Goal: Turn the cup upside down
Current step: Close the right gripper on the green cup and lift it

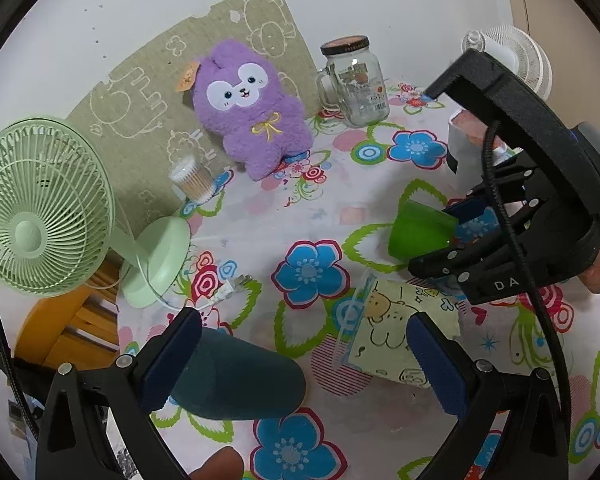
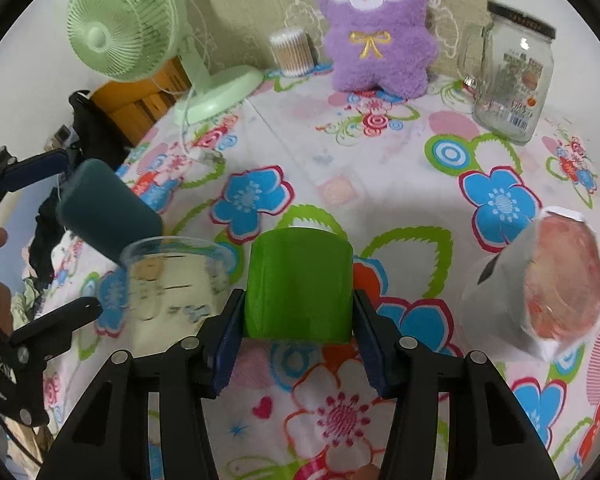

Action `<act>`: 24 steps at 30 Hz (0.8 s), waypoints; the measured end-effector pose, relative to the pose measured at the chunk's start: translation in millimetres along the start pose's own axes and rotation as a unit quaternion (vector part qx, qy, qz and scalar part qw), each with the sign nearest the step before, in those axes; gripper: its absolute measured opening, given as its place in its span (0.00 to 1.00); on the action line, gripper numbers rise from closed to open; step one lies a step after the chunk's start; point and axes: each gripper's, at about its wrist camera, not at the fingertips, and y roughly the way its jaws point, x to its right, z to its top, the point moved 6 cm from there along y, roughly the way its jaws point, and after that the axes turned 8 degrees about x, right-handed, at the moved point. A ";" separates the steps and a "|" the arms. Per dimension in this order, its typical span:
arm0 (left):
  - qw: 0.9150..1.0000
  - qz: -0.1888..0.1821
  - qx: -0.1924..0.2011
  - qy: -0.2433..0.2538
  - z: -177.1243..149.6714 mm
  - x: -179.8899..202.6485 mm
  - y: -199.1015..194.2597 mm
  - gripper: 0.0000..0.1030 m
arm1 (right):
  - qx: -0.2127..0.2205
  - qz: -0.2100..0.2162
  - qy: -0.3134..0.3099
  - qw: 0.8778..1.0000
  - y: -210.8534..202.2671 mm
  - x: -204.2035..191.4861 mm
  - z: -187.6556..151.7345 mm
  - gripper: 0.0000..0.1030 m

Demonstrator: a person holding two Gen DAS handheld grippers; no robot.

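Note:
A green plastic cup (image 2: 299,285) is clamped between the blue pads of my right gripper (image 2: 298,322), held over the flowered tablecloth; its closed end points away from the camera. In the left wrist view the same cup (image 1: 420,232) shows at the right, tilted, in the right gripper (image 1: 452,236). My left gripper (image 1: 304,348) is open and empty near the table's front left edge, with a dark teal cylinder (image 1: 236,380) lying beside its left finger.
A clear plastic cup with a cartoon print (image 2: 176,288) lies by the teal cylinder (image 2: 108,212). A green fan (image 1: 40,208), cotton swab tub (image 1: 192,178), purple plush (image 1: 248,108), glass jar (image 1: 356,80) and white container (image 2: 540,284) surround the table (image 1: 260,216).

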 end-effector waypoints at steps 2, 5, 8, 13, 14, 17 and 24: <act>1.000 0.000 0.007 -0.004 1.3 -0.4 -7.3 1.00 | 0.010 0.000 -0.002 1.000 -13.1 -5.7 -0.5 0.53; 1.000 0.001 0.017 -0.010 1.7 0.2 -21.3 1.00 | 0.023 0.003 -0.010 1.000 -33.9 -17.3 -3.9 0.53; 0.999 -0.002 0.029 -0.015 -0.6 2.5 -39.5 1.00 | 0.028 0.003 -0.026 0.999 -51.0 -32.4 -11.1 0.53; 0.999 -0.010 0.041 -0.023 -12.6 12.3 -70.5 1.00 | 0.032 0.015 -0.062 0.997 -78.0 -69.4 -36.3 0.53; 0.999 -0.013 0.042 -0.027 -16.9 13.8 -77.1 1.00 | 0.031 0.018 -0.067 0.997 -82.3 -77.7 -43.1 0.53; 0.998 -0.022 0.038 -0.038 -33.2 19.0 -94.6 1.00 | 0.029 0.028 -0.077 0.996 -91.5 -97.6 -63.3 0.53; 0.997 -0.029 0.024 -0.063 -78.1 34.0 -127.6 1.00 | 0.032 0.012 -0.072 0.997 -98.8 -124.3 -108.6 0.53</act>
